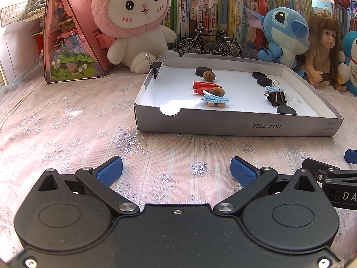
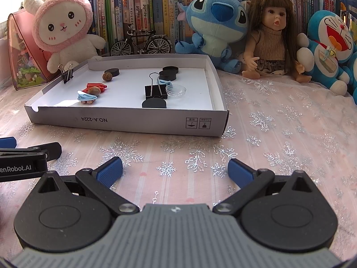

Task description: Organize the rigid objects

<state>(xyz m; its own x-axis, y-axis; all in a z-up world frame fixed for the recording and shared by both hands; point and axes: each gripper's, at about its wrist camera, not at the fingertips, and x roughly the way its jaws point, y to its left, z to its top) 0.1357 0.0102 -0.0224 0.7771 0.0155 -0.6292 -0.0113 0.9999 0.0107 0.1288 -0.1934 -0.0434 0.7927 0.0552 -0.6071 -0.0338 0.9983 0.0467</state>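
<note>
A shallow white cardboard box lid point(image 1: 236, 125) point(image 2: 125, 122) sits on the cloth ahead of both grippers. In it lie black discs point(image 1: 203, 71) point(image 2: 154, 103), two walnuts point(image 1: 209, 75) point(image 2: 107, 76), red pieces point(image 1: 204, 85) point(image 2: 96, 86), a light-blue hair clip point(image 1: 214, 99) point(image 2: 87, 96), a black binder clip point(image 1: 276, 98) point(image 2: 155, 91) and a clear dome point(image 2: 176, 90). Another binder clip point(image 1: 156, 65) point(image 2: 68, 74) grips the lid's left wall. My left gripper point(image 1: 176, 169) is open and empty, short of the lid. My right gripper point(image 2: 175, 169) is open and empty beside it.
Behind the lid stand a pink rabbit plush point(image 1: 136, 17), a model bicycle point(image 1: 209, 42), a blue plush point(image 2: 214, 26), a doll point(image 2: 270, 35), a Doraemon plush point(image 2: 330, 44) and a bookshelf. A pink house-shaped toy point(image 1: 69, 38) stands at the left. Snowflake cloth point(image 2: 279, 134) covers the surface.
</note>
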